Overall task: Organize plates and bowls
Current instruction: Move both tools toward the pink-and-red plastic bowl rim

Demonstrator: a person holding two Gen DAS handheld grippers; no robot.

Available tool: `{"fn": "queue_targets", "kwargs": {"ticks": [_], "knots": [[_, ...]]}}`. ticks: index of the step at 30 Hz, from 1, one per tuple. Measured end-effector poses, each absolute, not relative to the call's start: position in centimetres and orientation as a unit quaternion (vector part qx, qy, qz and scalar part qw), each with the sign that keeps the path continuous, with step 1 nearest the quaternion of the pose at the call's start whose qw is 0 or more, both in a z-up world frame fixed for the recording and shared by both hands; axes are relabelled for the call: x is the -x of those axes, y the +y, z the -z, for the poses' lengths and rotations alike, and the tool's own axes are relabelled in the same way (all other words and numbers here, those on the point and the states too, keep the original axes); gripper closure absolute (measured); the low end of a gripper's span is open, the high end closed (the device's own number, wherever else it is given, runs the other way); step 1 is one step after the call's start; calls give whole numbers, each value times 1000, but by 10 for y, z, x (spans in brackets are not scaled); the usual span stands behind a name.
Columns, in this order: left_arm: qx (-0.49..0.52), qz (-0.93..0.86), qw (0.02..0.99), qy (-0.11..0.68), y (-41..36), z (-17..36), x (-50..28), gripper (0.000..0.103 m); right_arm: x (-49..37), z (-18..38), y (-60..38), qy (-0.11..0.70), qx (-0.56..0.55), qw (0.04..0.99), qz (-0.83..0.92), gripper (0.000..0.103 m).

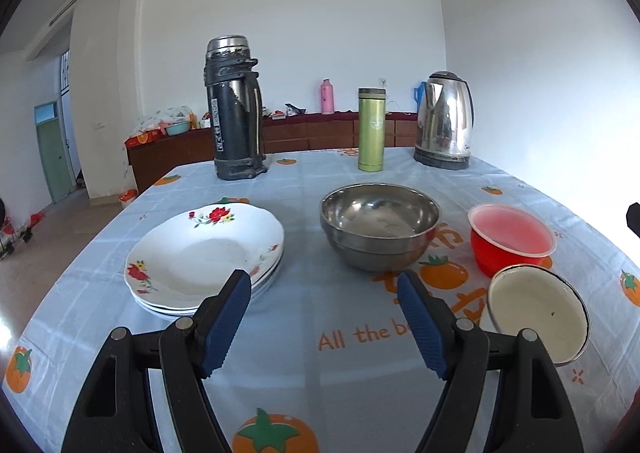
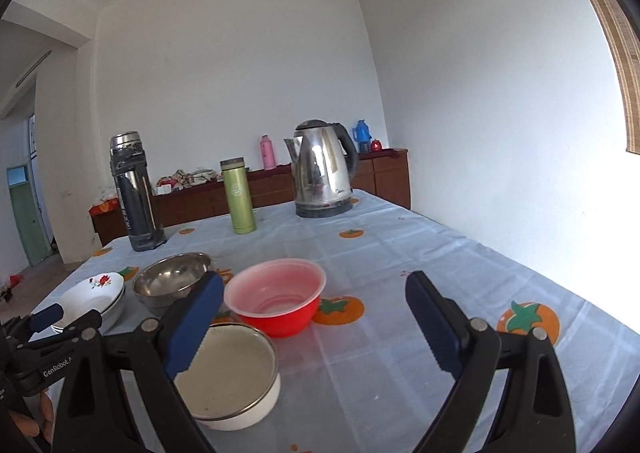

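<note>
A dark thermos (image 1: 235, 109), green flask (image 1: 371, 129) and steel kettle (image 1: 445, 121) stand upright.

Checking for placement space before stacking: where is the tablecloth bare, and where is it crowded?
Bare: the right side past the red bowl toward the wall, and the near strip before the plates. Crowded: steel bowl, red bowl and white enamel bowl cluster closely; thermos, green flask and kettle line the far edge.

Bright daylight from right of the fingers, tablecloth (image 2: 400, 253) blown out white at that edge, glints on steel kettle (image 1: 444, 121), fisheye bending, dark vignetted corners, sharp focus
</note>
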State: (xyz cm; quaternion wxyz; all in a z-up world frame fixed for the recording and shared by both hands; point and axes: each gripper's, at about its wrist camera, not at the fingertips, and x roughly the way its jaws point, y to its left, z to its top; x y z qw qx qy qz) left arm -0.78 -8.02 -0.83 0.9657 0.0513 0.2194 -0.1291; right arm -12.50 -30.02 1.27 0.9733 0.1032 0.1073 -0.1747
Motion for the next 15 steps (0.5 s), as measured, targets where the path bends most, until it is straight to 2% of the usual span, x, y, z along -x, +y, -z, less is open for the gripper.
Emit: {"fn": "queue_targets", "kwargs": {"ticks": [15], "knots": [[-46,133,960,244,-108,12,-3,26,120,-10,-317,126,-119,971,167,9]]}}
